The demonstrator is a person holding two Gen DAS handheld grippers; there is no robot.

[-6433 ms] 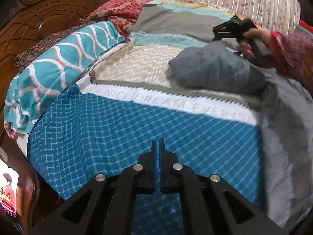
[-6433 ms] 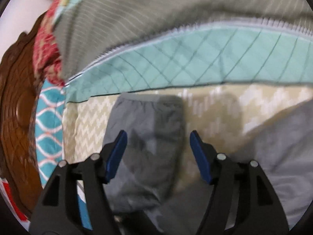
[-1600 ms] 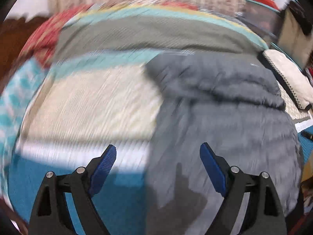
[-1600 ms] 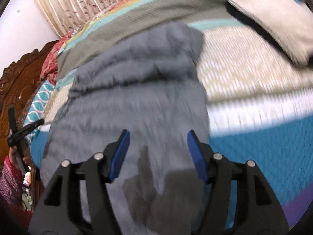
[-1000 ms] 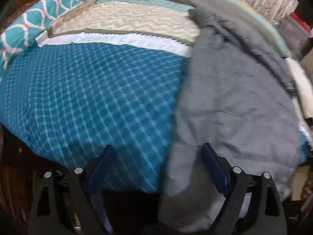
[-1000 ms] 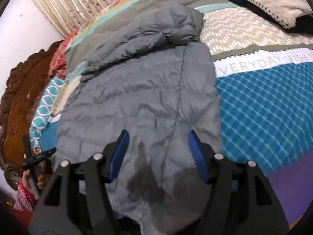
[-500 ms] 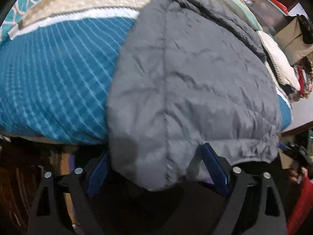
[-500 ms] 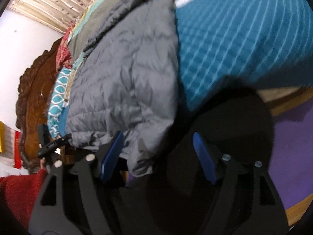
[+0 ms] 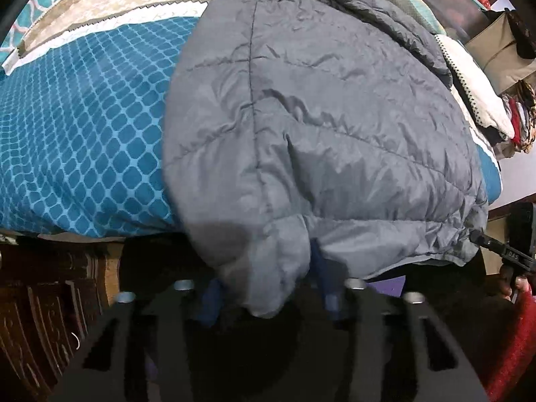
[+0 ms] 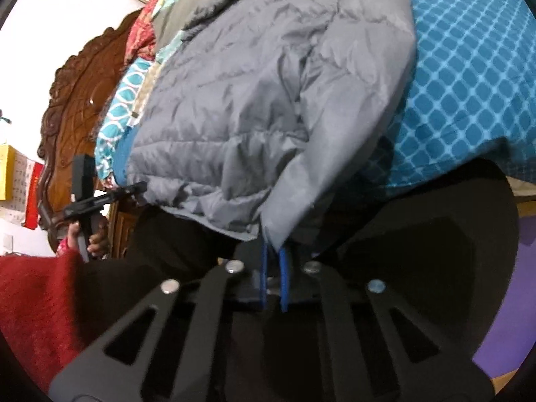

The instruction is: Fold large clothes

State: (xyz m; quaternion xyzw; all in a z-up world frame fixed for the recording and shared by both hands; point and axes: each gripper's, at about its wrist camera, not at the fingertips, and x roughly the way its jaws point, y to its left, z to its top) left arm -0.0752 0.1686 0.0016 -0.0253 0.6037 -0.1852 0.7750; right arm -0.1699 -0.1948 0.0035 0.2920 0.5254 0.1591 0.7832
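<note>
**Puffy grey coat, grabbed at the bottom corners**

Big grey puffy coat (image 9: 318,107), spread flat on the blue bed cover (image 9: 83,127), bottom edge hanging off the near side of the bed. Soft and squishy, probably light, likely a bit slippery, so best grabbed at the thick hem corners.

Left gripper (image 9: 268,288): just been closing, now squeezing a fat lump of the hem between the blue pads (image 9: 209,298). Right gripper (image 10: 273,268): also just closed, nearly all the way, pinching a thin corner of the hem. Coat lying straight ahead of both tools, each at one bottom corner.
</note>
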